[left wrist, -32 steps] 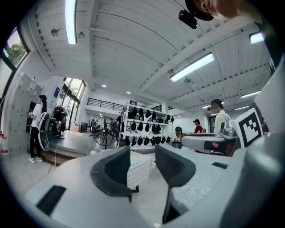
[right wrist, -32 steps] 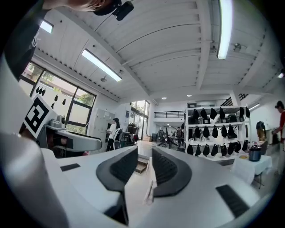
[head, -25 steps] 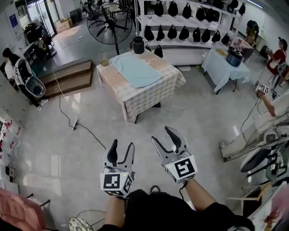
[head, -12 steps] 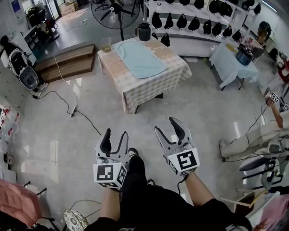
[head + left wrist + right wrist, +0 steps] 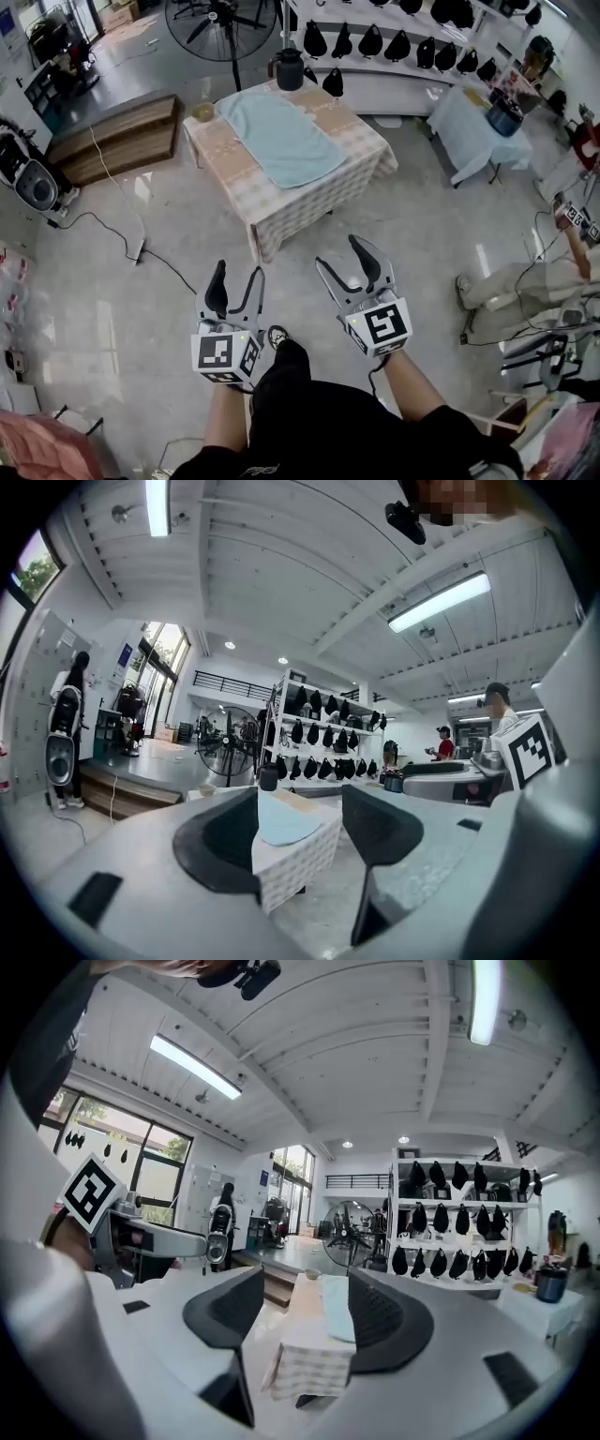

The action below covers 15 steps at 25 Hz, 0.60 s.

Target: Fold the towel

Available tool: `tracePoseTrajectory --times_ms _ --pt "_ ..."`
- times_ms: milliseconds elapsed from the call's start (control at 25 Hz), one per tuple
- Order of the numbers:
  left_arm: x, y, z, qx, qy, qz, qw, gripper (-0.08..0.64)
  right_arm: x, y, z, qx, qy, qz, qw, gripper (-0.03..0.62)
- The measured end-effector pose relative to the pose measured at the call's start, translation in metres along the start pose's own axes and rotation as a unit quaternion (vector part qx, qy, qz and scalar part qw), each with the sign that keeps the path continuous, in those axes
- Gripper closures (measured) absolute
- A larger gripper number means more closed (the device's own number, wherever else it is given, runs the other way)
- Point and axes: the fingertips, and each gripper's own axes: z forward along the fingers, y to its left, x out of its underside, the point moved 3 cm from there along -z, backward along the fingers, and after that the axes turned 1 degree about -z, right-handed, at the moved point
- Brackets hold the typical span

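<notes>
A light-blue towel lies spread flat on a table with a checked cloth, a few steps ahead in the head view. My left gripper and right gripper are held side by side over the floor, well short of the table. Both sets of jaws are opening, and nothing is between them. In the left gripper view the towel and table show far off between the jaws of the left gripper. The right gripper frames the same towel on the table.
A black jug and a small bowl stand at the table's far edge. A floor fan and shelves of black bags stand behind it. A wooden platform and a floor cable lie left. A blue-clothed table is right.
The table and towel have come nearer and larger in the head view as I walk toward them. Both grippers travelled forward with me, and their jaws stand a little wider.
</notes>
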Motion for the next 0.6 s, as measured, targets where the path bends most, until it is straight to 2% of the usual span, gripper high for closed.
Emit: tracePoseTrajectory --times_ms 120,360,600 --pt "-0.009 0.028 0.049 0.011 0.003 -0.005 0.9999 0.298 0.001 -0.020 0.047 0.006 0.022 0.000 1.000 0.333" --pt "-0.010 0.076 0.122 0.036 0.015 -0.014 0.9991 0.298 0.003 -0.054 0.120 0.033 0.034 0.000 0.999 0.333" --pt "-0.006 0.099 0.183 0.046 0.039 -0.022 0.9979 0.298 0.003 -0.090 0.174 0.037 0.037 0.004 0.999 0.333"
